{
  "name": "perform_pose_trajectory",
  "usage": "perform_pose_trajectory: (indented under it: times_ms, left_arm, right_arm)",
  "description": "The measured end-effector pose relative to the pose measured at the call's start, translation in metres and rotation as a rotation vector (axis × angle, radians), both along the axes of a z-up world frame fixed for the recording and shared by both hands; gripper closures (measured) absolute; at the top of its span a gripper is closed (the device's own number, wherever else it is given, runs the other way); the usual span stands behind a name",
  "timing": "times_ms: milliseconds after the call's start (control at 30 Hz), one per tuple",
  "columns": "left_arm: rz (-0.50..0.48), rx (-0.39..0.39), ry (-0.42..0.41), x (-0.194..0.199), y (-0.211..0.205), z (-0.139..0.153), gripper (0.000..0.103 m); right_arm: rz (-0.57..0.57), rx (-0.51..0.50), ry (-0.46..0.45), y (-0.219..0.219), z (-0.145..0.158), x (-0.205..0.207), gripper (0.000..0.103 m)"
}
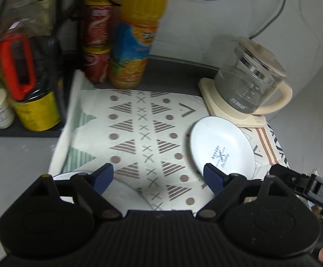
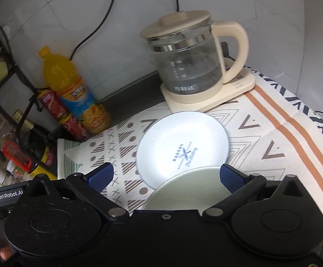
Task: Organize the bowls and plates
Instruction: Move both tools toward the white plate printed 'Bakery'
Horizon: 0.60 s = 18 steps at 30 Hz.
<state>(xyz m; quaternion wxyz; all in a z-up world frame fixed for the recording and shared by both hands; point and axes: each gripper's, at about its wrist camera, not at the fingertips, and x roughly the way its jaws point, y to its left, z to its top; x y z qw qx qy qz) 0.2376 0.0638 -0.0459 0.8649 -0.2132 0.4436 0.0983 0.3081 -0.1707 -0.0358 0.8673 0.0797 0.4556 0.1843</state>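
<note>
While both grippers hang over the patterned cloth [image 1: 143, 133], neither holds anything. The left gripper [image 1: 159, 178] has its jaws spread wide, with only cloth showing between the blue pads [image 1: 103, 176]. The right gripper [image 2: 164, 175] also has its jaws spread wide; its pads [image 2: 100, 174] touch no dish.

Dishes on the cloth:
- A white plate [image 2: 181, 149] with a blue printed mark at its centre lies flat, just in front of the kettle base [image 2: 205, 99]. In the left wrist view the same plate [image 1: 222, 146] sits beside the right-hand pad, not between the pads.
- A pale green dish [image 2: 190, 191] lies closer to the right gripper. Its far rim overlaps the near rim of the white plate. It lies between the right gripper's pads as seen from that camera, but the pads stand clear of it.
- Another light dish [image 1: 121, 191] shows partly under the left gripper's left-hand finger; its shape is largely hidden.

Surroundings: a glass kettle [image 2: 188, 60] with a cream lid and handle stands on its base at the far right corner of the cloth. An orange juice bottle [image 1: 137, 37] and red cans [image 1: 97, 44] stand at the far left edge, against the wall. Part of the right gripper's body enters the left wrist view at the lower right.
</note>
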Motion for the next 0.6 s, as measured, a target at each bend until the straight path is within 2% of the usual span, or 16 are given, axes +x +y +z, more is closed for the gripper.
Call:
perform_pose_trajectory:
  times_ms: [167,433,500,600]
  left_arm:
    - [-0.042,-0.024,0.014,0.024,-0.007,-0.010,0.017]
    - [-0.124,-0.052,0.028,0.063,-0.016,-0.029,0.019]
    - [-0.135,-0.059,0.036,0.072,-0.017,-0.035,0.019]
    - [-0.153,-0.067,0.053,0.085,-0.020,-0.044,0.021]
  right_arm:
    - [-0.041,0.001,0.024,-0.006,-0.007,0.015,0.001]
    - [-0.127,-0.006,0.082,-0.019,-0.023,0.042,0.015]
    - [-0.132,-0.007,0.096,-0.021,-0.027,0.048,0.022]
    - [-0.138,-0.015,0.129,-0.021,-0.034,0.059,0.024]
